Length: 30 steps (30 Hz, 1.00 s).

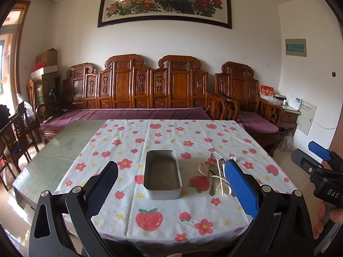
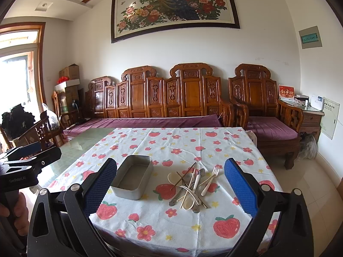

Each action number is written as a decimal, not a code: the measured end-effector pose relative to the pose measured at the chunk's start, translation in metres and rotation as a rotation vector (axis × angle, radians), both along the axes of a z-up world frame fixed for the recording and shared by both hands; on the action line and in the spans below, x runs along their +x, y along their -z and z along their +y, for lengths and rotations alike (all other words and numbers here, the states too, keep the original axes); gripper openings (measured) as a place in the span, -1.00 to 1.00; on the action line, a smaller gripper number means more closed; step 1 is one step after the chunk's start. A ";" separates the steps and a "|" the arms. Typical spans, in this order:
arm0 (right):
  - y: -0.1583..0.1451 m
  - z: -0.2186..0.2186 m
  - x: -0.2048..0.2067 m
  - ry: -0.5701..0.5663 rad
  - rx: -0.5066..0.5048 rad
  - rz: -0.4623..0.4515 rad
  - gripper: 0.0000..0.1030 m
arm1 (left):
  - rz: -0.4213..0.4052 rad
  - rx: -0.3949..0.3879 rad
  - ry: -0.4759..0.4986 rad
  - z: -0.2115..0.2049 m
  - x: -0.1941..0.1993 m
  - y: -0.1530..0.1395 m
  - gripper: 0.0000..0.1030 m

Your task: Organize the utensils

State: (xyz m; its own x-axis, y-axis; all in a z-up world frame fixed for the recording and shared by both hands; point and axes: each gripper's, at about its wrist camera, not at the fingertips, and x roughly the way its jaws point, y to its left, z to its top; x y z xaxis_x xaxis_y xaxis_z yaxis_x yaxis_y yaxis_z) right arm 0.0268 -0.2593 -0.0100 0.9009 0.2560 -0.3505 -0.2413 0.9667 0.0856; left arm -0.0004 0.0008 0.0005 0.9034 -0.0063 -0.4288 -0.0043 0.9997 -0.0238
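Note:
An empty grey metal tin [image 1: 163, 174] [image 2: 133, 180] sits on the strawberry-print tablecloth [image 1: 171, 214] [image 2: 178, 224]. To its right lies a loose pile of utensils [image 1: 216, 175] [image 2: 190, 187]: cream spoons, a cream fork [image 2: 211, 180], chopsticks and metal cutlery, crossed over each other. My left gripper [image 1: 171, 184] hovers open above the near table edge, in line with the tin, and its right finger hides part of the pile. My right gripper [image 2: 171, 184] hangs open in front of the pile. Neither holds anything.
The cloth covers only the right part of a glass-topped table [image 1: 57, 150] [image 2: 85, 139]. A carved wooden sofa [image 1: 139, 90] with purple cushions stands behind it, and an armchair [image 2: 268, 111] to the right. Wooden chairs [image 1: 15, 137] stand at the left.

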 end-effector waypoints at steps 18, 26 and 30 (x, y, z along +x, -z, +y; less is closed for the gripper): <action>-0.001 -0.001 -0.001 0.000 0.002 0.000 0.95 | -0.002 0.000 0.000 -0.001 0.001 -0.002 0.88; -0.001 -0.001 -0.001 0.000 0.002 -0.002 0.95 | -0.003 0.000 0.000 -0.001 0.001 -0.002 0.88; -0.001 0.000 -0.001 0.000 0.003 -0.001 0.95 | -0.004 -0.001 0.000 -0.001 0.001 -0.002 0.88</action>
State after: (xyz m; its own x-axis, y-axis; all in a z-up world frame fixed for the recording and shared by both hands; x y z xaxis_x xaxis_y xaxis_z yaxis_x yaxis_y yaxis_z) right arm 0.0257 -0.2596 -0.0089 0.9014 0.2566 -0.3487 -0.2412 0.9665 0.0878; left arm 0.0006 0.0003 0.0024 0.9050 -0.0067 -0.4254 -0.0043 0.9997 -0.0248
